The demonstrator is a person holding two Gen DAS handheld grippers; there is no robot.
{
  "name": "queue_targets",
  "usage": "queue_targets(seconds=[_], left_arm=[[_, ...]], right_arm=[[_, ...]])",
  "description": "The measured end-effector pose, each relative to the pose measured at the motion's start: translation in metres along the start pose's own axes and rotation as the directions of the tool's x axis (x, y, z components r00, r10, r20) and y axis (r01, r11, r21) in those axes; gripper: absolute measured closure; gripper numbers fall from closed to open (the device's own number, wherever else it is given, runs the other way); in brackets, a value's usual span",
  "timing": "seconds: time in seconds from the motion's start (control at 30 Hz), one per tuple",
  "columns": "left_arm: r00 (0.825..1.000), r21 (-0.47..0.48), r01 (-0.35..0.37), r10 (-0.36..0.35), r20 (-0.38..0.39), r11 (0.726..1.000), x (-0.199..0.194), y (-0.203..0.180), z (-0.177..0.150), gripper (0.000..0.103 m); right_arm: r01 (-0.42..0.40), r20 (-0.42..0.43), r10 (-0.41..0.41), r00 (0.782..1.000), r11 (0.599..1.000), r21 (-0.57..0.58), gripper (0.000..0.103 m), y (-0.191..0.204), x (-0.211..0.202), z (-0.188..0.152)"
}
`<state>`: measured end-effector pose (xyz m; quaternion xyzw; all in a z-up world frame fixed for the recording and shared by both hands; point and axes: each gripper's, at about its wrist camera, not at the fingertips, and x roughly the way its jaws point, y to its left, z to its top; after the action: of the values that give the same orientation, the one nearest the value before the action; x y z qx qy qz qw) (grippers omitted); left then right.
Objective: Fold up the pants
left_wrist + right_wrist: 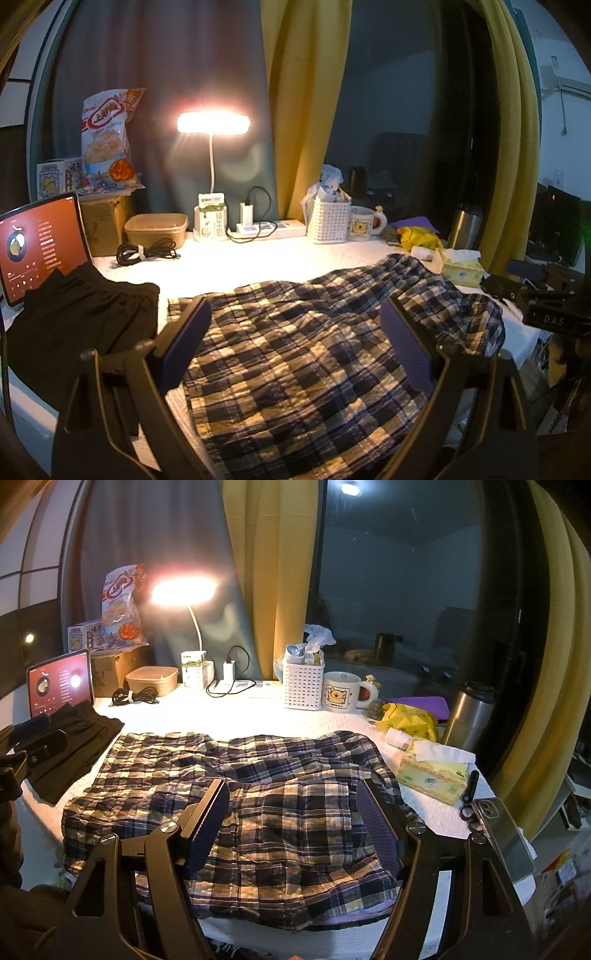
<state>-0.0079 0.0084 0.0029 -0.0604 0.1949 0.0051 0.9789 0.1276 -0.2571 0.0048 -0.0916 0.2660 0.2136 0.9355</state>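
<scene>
Plaid pants [303,350] in navy, cream and yellow lie spread across the white table, also in the right wrist view as plaid pants [258,794], rumpled, with one layer lapped over another. My left gripper [295,306] hovers open over their left part, fingers wide apart and nothing between them. My right gripper [293,786] hangs open above the near right part of the pants, holding nothing. The other tool shows as dark hardware at the right edge [546,314] and at the left edge [33,738].
A folded black garment [74,317] lies left of the pants beside a lit tablet [37,247]. A lamp [213,123], power strip, white basket [303,685], mug [341,692], steel flask [467,712], tissue box [432,775] and phone [502,830] ring the table.
</scene>
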Motion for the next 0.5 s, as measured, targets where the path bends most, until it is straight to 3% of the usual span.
queue_targets(seconds=[0.5], left_arm=[[1.0, 0.009, 0.0, 0.0, -0.002, 1.0, 0.0023, -0.0049, -0.002, 0.01]], right_arm=[[-0.007, 0.0, 0.007, 1.0, 1.0, -0.006, 0.029, 0.004, 0.0009, 0.0001]])
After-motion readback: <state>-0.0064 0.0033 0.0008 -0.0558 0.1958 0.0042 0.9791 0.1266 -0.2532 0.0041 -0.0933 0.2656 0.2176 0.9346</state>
